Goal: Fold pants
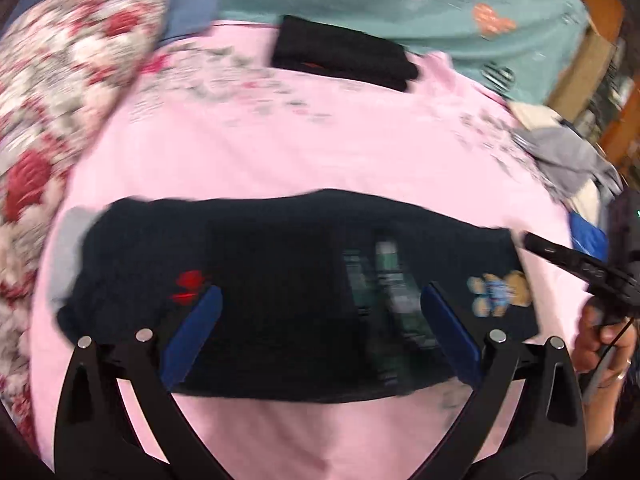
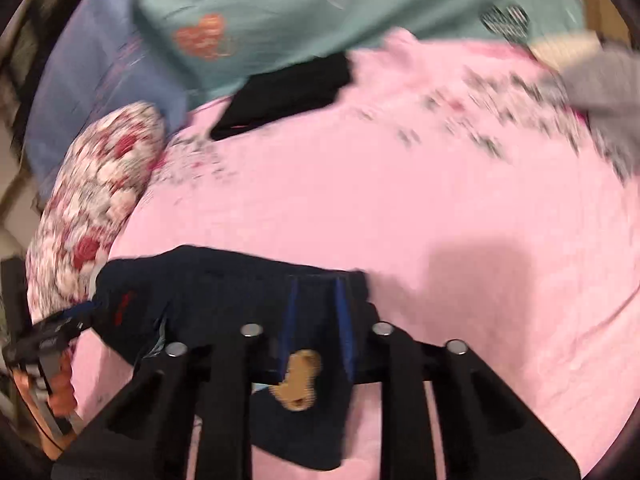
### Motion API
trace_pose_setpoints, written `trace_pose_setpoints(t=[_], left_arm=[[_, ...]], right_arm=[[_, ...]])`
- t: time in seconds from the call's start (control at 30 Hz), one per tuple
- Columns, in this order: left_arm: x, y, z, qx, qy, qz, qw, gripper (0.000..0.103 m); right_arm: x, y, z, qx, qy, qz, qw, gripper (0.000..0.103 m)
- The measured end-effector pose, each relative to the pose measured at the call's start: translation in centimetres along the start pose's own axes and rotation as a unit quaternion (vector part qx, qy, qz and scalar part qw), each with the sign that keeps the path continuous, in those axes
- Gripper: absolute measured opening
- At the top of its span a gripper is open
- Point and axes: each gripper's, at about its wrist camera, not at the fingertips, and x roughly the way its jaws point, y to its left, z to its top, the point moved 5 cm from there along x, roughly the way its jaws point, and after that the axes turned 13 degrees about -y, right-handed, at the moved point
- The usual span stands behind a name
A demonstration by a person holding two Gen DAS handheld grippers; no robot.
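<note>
Navy cotton pants (image 1: 280,264) lie folded flat across the pink bedsheet (image 1: 320,152). The left gripper (image 1: 320,300) hangs over their middle, jaws spread wide, holding nothing. The right gripper (image 2: 316,292) has its jaws nearly together, pinching the pants' right edge.

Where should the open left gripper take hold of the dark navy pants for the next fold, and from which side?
Probably the left end of the navy pants, beyond the red emblem. That edge lies flat and free on the pink sheet, so a low approach from the left could slip under it. The left gripper is open over the middle; the right gripper seems to pinch the opposite end.
</note>
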Motion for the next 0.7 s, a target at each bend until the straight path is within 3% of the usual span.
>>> trace_pose_setpoints(t=[0.1,0.17,0.2,0.23,0.33,0.4,0.43,0.5,0.57,0.7], left_arm=[[1.6,-3.1,-0.6,0.044,0.016,-0.012,0.9988,0.101],[2.9,-3.9,-1.4,0.055,0.036,-0.005,0.9978,0.101],[3.4,-4.1,-1.8,0.058,0.046,-0.004,0.9973,0.101],[3.9,-4.2,-2.3,0.061,0.056,-0.004,0.9965,0.101],[4.8,-3.0,-3.7,0.06,0.08,0.013,0.9949,0.101],[5.0,-2.0,-4.1,0.042,0.089,0.012,0.9951,0.101],[5.1,-1.4,-4.3,0.035,0.094,0.012,0.9949,0.101],[5.4,-0.6,-4.6,0.036,0.099,0.017,0.9943,0.101],[5.1,-0.1,-4.8,0.028,0.099,0.006,0.9947,0.101],[3.8,0.2,-3.6,0.005,0.077,0.002,0.997,0.101]], right_arm=[[0.9,0.9,-1.0,0.004,0.012,0.055,0.998,0.019],[2.4,0.1,-1.0,-0.002,0.012,0.022,1.0,0.016],[3.7,-1.3,-1.3,-0.004,0.016,-0.022,1.0,0.013],[4.3,-1.7,-1.2,0.001,0.012,-0.036,0.999,0.006],[2.0,-1.4,-0.7,0.0,-0.02,-0.035,0.999,0.01],[0.3,-0.3,-0.8,0.007,-0.025,0.009,1.0,0.012],[-0.5,0.2,-1.5,0.024,-0.001,0.058,0.998,0.012],[-1.2,1.1,-4.1,0.011,0.052,0.097,0.994,0.013],[-1.0,1.0,-6.7,-0.021,0.098,0.075,0.992,0.013],[-3.2,0.1,-7.8,-0.023,0.102,0.08,0.991,0.011]])
